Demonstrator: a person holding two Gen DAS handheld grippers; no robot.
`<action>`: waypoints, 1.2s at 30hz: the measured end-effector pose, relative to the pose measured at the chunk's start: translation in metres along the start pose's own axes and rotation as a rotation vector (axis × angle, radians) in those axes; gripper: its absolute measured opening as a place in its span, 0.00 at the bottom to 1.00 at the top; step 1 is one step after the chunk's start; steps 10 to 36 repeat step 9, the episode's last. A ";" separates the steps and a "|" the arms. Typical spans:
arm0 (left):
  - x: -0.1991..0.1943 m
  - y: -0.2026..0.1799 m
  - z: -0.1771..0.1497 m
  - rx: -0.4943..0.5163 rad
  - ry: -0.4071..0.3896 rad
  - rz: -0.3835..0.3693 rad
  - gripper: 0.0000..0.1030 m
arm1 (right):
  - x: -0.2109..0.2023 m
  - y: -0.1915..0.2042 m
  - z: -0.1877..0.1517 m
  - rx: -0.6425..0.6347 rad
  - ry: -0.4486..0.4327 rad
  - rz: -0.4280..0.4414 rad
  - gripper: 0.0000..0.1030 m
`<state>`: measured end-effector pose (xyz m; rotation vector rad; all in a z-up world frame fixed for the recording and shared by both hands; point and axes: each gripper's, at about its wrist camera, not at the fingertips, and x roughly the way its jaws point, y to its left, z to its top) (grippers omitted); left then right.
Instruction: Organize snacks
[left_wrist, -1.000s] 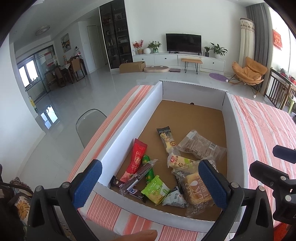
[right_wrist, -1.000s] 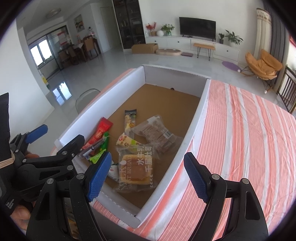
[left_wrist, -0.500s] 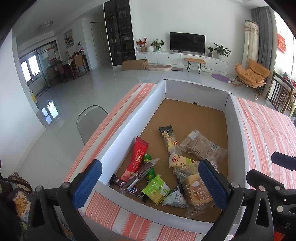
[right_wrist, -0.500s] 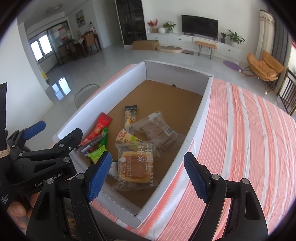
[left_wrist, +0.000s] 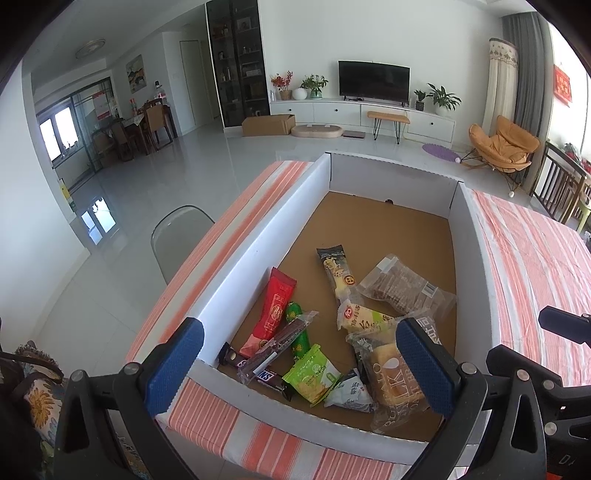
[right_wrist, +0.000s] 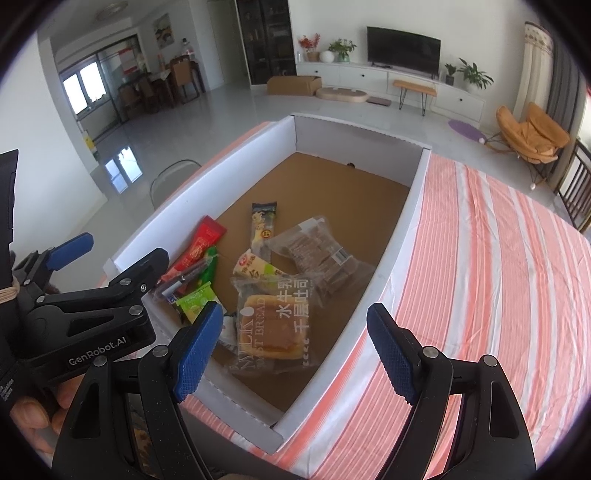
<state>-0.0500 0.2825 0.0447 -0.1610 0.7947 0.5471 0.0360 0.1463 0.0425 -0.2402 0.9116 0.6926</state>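
Cardboard box (left_wrist: 369, 221) holds the snacks (left_wrist: 332, 332) heaped low-centre of frame. Left gripper (left_wrist: 299, 365) and right gripper (right_wrist: 295, 350) hover spread, empty; any pick should pinch one wrapper edge.

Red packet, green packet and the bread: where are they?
Red packet (left_wrist: 275, 308): left wrist view, middle of the wrapper.
Green packet (left_wrist: 312, 374): left wrist view, its front face.
Bread (right_wrist: 273, 323): right wrist view, the loaf inside the clear bag.
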 end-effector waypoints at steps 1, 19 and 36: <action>0.000 0.000 0.000 0.000 0.000 0.000 1.00 | 0.000 0.000 0.000 -0.001 0.001 0.000 0.81; 0.003 0.001 -0.003 0.002 0.003 0.010 1.00 | 0.002 0.000 -0.001 0.000 0.004 0.002 0.81; 0.003 0.001 -0.003 0.002 0.003 0.010 1.00 | 0.002 0.000 -0.001 0.000 0.004 0.002 0.81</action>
